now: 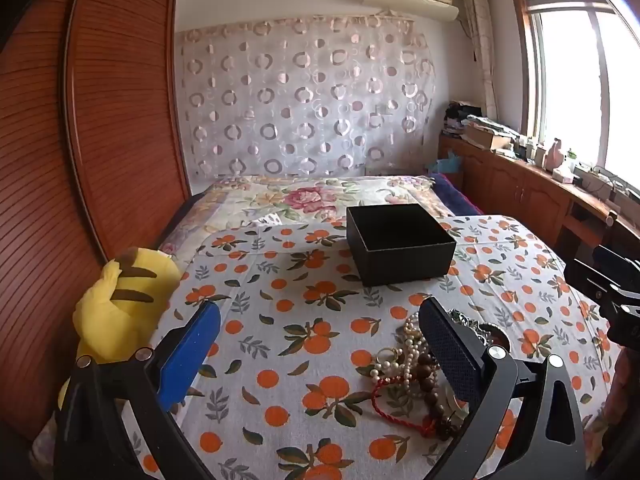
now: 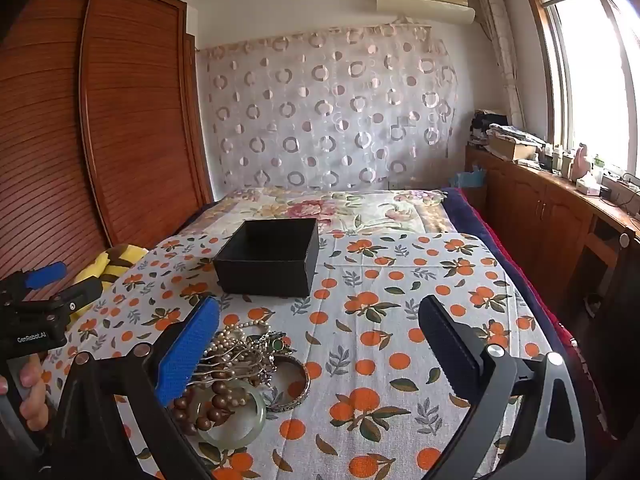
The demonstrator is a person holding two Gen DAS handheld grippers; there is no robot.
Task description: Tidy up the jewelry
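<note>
Our left gripper [image 1: 320, 312] and right gripper [image 2: 320, 308] both stand fully spread with nothing between their pads. The jewelry pile [image 1: 416, 376] lies on the orange-print cloth [image 1: 304, 320] between the two grippers, and the open black box [image 1: 400, 244] sits beyond it, apart. We judge the tangle the risk: lifting one strand could drag others along and spill them short of the box. Only the right view shows the pale jade bangle [image 2: 244, 428] and metal bangle [image 2: 296, 384]; only the left shows the red cord bracelet [image 1: 396, 412]
</note>
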